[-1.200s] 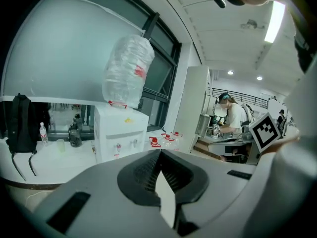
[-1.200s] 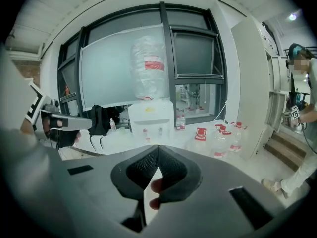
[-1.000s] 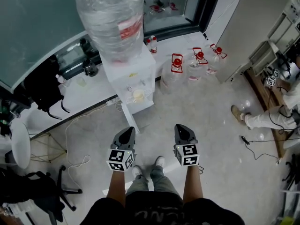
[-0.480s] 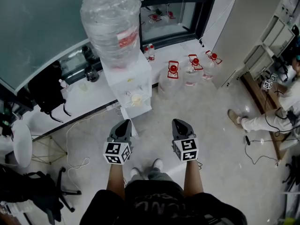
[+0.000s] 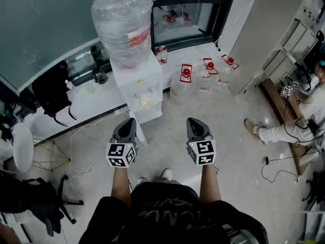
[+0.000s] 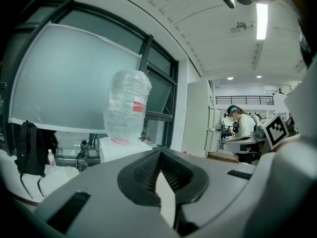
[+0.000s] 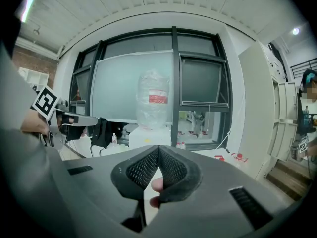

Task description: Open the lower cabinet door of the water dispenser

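- Cable (image 5: 75, 151): loose on the floor, left of the approach.
- Left tongs (image 5: 125, 128): pressed together and empty, aimed at the water dispenser (image 5: 138, 80) but well apart from it. This looks like a carrying pose.
- Lower cabinet door (image 5: 148, 115): on the dispenser's front, below the taps. The steep view squeezes it to a sliver, so shut or ajar cannot be told.
- Floor (image 5: 170, 121): bare before that front, leaving swing room.
- Right tongs (image 5: 197, 128): pressed together, empty.
- Jugs (image 5: 187, 76): crowd the dispenser's right side.

A pale floor (image 5: 167, 136) ran to dark-framed windows (image 5: 188, 14). A strip light (image 6: 261, 21) glowed on the white panelled ceiling (image 6: 198, 19). A black backpack (image 5: 51, 93) sat on a white ledge (image 5: 96, 103).
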Demonstrator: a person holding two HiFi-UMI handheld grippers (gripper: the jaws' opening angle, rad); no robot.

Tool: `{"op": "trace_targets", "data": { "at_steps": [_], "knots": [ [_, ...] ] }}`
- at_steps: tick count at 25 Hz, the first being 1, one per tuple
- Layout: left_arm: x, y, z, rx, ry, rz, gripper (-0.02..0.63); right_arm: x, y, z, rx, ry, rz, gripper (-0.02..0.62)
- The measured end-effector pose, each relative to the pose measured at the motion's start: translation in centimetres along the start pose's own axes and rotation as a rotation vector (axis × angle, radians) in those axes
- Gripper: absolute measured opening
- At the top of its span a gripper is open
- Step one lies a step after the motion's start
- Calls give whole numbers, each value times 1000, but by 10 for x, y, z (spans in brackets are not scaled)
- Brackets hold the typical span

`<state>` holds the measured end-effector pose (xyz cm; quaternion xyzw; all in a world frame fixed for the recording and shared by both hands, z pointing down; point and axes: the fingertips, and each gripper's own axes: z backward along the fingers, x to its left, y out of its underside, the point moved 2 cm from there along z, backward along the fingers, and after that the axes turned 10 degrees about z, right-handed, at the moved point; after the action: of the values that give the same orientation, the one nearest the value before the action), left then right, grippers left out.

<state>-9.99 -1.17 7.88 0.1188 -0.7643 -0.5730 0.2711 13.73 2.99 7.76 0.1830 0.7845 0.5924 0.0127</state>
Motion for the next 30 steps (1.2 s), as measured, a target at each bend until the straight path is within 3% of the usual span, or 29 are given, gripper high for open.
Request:
{"op": "trace_targets", "data": {
  "at_steps": [17, 30],
  "knots": [
    [-8, -46, -10, -70, 3, -75, 12, -29, -32, 5, -82, 42, 33, 12],
    [3, -57, -9, -100, -12, -70, 12, -35, -39, -5, -84, 68, 35, 12]
  ]
}}
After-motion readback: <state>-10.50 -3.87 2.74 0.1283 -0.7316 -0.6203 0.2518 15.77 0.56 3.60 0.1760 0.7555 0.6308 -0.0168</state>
